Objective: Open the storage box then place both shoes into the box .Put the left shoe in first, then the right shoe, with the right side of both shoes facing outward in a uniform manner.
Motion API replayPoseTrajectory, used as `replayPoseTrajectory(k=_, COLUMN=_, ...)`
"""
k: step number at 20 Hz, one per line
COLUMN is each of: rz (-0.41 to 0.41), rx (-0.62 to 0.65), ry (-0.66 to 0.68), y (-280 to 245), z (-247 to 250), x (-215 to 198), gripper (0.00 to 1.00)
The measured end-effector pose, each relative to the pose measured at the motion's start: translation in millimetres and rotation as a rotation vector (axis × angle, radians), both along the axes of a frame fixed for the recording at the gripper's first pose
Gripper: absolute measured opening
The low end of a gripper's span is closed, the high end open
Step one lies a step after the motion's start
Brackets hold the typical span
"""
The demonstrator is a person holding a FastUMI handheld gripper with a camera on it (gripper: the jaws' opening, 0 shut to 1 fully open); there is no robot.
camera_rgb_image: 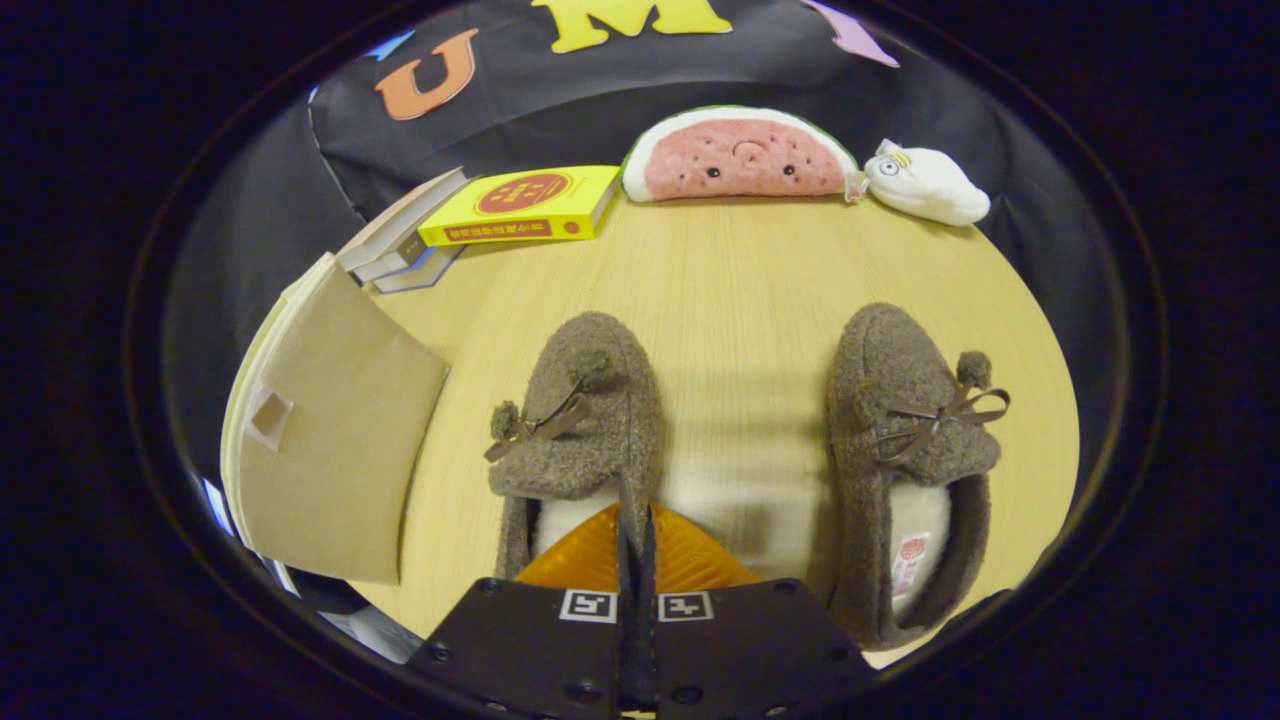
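Note:
Two brown fuzzy slippers with bows and pompoms lie on the light wooden table (740, 290), toes pointing away from me. The left shoe (585, 410) is just ahead of my gripper (635, 525). Its fingers (690, 560) are closed on the right side wall of that shoe's collar, which runs into the narrow gap between them. The right shoe (915, 440) lies apart to the right, untouched. The storage box (330, 450) stands at the table's left edge, with a tan cardboard panel turned toward me; I cannot see inside it.
A yellow book (520, 205) lies on a small pile of books (400, 245) behind the box. A watermelon plush (740, 155) and a white plush (925, 185) rest along the far edge of the table.

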State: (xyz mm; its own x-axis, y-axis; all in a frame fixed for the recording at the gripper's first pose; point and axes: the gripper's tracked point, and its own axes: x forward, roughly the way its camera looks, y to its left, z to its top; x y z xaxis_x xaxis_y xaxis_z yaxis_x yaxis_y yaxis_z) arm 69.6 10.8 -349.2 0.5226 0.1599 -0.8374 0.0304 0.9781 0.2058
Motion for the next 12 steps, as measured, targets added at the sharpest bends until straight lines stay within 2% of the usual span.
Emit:
replayPoseTrajectory(k=6, rz=-0.129, rx=0.119, ry=0.037, y=6, z=32, x=-16, gripper=0.0)
replayPoseTrajectory(k=12, rz=-0.223, rx=0.19, ry=-0.034, y=34, z=120, x=-36, gripper=0.0)
